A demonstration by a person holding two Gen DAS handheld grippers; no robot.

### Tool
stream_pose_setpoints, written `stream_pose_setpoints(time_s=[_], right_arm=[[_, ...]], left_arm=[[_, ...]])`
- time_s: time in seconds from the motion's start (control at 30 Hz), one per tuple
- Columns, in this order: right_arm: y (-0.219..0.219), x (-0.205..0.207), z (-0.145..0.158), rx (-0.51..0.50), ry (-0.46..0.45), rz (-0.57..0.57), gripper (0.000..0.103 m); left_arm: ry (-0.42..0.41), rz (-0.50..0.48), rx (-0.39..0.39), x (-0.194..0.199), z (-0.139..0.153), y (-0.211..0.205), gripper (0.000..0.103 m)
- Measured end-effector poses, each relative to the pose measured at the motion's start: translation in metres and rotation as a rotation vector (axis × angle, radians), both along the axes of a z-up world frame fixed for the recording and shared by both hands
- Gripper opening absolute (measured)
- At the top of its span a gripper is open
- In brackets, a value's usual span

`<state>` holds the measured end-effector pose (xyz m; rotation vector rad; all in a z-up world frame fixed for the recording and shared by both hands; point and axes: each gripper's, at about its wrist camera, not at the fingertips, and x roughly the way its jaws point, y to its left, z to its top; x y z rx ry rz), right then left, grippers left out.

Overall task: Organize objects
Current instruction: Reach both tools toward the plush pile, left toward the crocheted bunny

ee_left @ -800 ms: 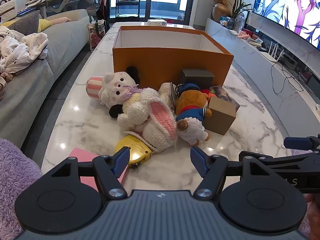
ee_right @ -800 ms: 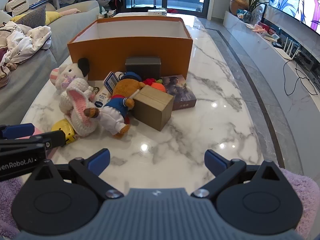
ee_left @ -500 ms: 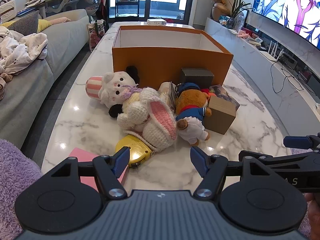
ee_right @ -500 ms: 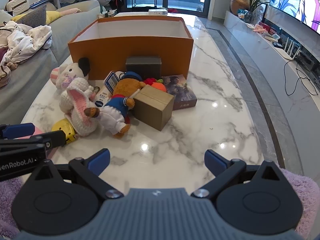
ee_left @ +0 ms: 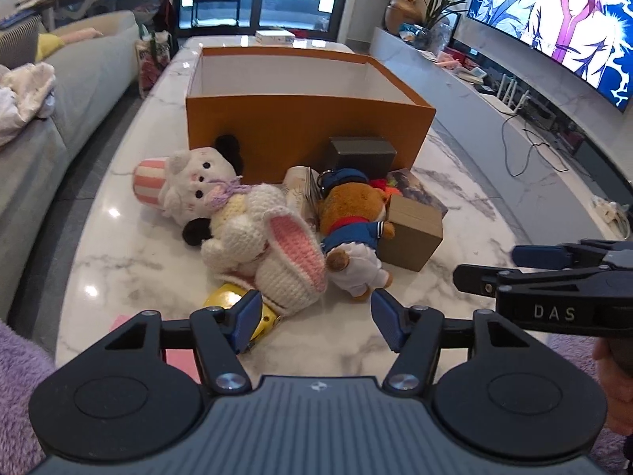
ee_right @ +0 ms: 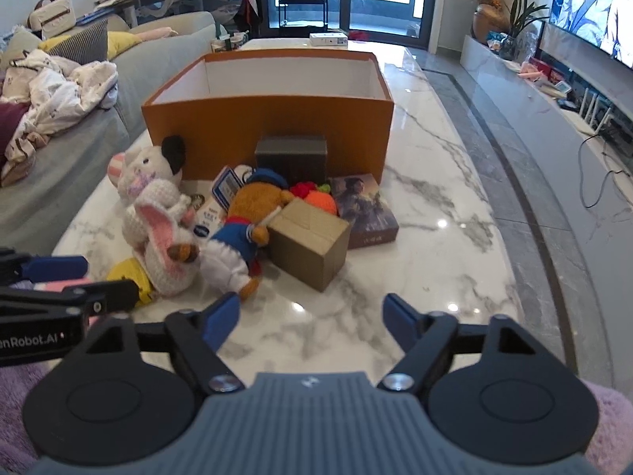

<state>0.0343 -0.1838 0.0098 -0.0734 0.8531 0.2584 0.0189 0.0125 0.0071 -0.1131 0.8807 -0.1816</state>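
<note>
An open orange box (ee_left: 300,118) (ee_right: 273,126) stands on the marble table. In front of it lies a pile: a white crochet bunny (ee_left: 253,229) (ee_right: 158,217), a brown bear in blue (ee_left: 352,229) (ee_right: 245,229), a small cardboard box (ee_left: 413,233) (ee_right: 312,241), a dark grey box (ee_left: 362,154) (ee_right: 292,152), a picture book (ee_right: 364,209), an orange crochet item (ee_right: 320,202) and a yellow tape measure (ee_left: 233,304) (ee_right: 126,273). My left gripper (ee_left: 314,316) is open and empty, just short of the bunny. My right gripper (ee_right: 312,316) is open and empty, short of the cardboard box.
A pink pad (ee_left: 178,352) lies at the near left table edge. A grey sofa (ee_left: 59,118) runs along the left. A TV console (ee_left: 514,99) with cables runs along the right. A white box (ee_right: 328,38) sits at the table's far end.
Both grippers have moved forward toward the pile, so the toys look larger. The right gripper's jaws have narrowed somewhat but stay open. Nothing was grasped.
</note>
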Motion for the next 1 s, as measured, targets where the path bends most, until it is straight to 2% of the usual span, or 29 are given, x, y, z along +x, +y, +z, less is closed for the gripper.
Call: stream_pose_setpoints(time_s=[0.03, 0.1, 0.2, 0.27, 0.5, 0.63, 0.83, 1.0], right_arm=[[0.0, 0.003, 0.0, 0.019, 0.011, 0.005, 0.07], [0.001, 0.011, -0.001, 0.068, 0.039, 0.016, 0.057], [0.005, 0.023, -0.002, 0.154, 0.086, 0.042, 0.048], [0.01, 0.032, -0.003, 0.205, 0.112, 0.053, 0.045], [0.028, 0.066, -0.015, 0.302, 0.205, 0.043, 0.042], [0.034, 0.082, -0.025, 0.327, 0.253, 0.001, 0.042], [0.041, 0.097, -0.042, 0.329, 0.304, -0.061, 0.042], [0.04, 0.103, -0.053, 0.333, 0.314, -0.075, 0.039]], left_arm=[[0.012, 0.001, -0.017, 0.004, -0.001, 0.003, 0.071], [0.04, 0.009, -0.065, 0.013, -0.003, 0.009, 0.069], [0.076, 0.047, -0.132, 0.029, -0.006, 0.019, 0.068], [0.089, 0.091, -0.145, 0.039, -0.008, 0.024, 0.068], [0.166, 0.199, -0.245, 0.07, -0.019, 0.042, 0.068], [0.211, 0.218, -0.293, 0.081, -0.024, 0.051, 0.068], [0.264, 0.215, -0.298, 0.091, -0.028, 0.05, 0.068], [0.313, 0.213, -0.27, 0.098, -0.037, 0.045, 0.069]])
